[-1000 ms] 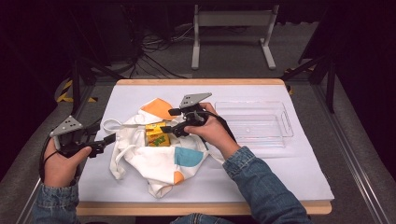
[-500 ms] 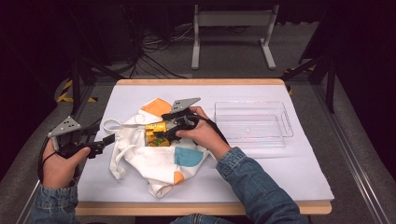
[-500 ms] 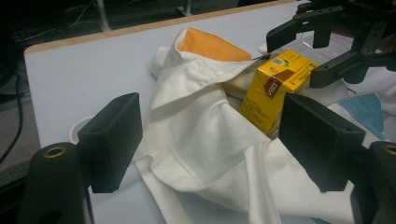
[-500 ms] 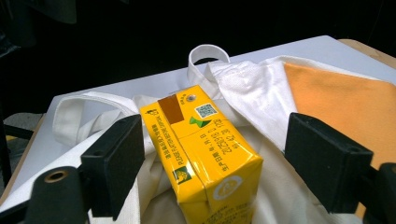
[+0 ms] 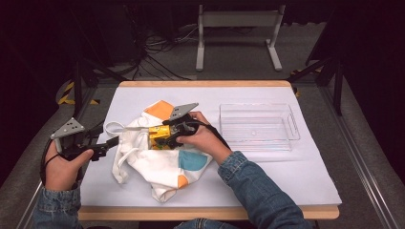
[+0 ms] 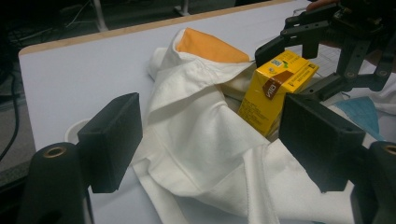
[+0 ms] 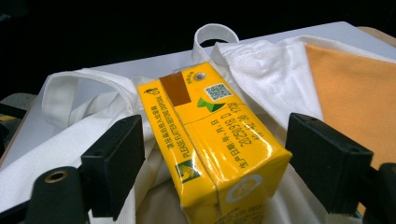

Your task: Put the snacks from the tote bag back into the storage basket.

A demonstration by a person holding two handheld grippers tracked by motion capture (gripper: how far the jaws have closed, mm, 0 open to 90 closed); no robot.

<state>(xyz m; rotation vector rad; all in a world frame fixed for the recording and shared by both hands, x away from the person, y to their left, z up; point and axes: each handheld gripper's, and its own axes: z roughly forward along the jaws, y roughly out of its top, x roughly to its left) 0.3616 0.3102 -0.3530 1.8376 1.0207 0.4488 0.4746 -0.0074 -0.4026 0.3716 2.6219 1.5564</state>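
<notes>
Carton [image 7: 212,149], light, stiff, a bit slick, best pinched on flat sides; right gripper [image 7: 212,158] wide apart around it, left gripper [image 6: 210,140] also unclenched.

**Colour rundown: yellow carton, white bag**

The drink carton [image 7: 210,149] is bright yellow with a brown strip on top, a small green mark and black print down its side. The cloth bag [image 5: 157,160] is white with orange patches and one teal-blue blob near the right sleeve. Both claws, left claw [image 6: 210,140] and right claw [image 7: 215,163], are matte black with grey plates. The desk [image 5: 286,176] is white with a light wood edge, the tray [image 5: 258,126] see-through. Sleeves are blue denim.
</notes>
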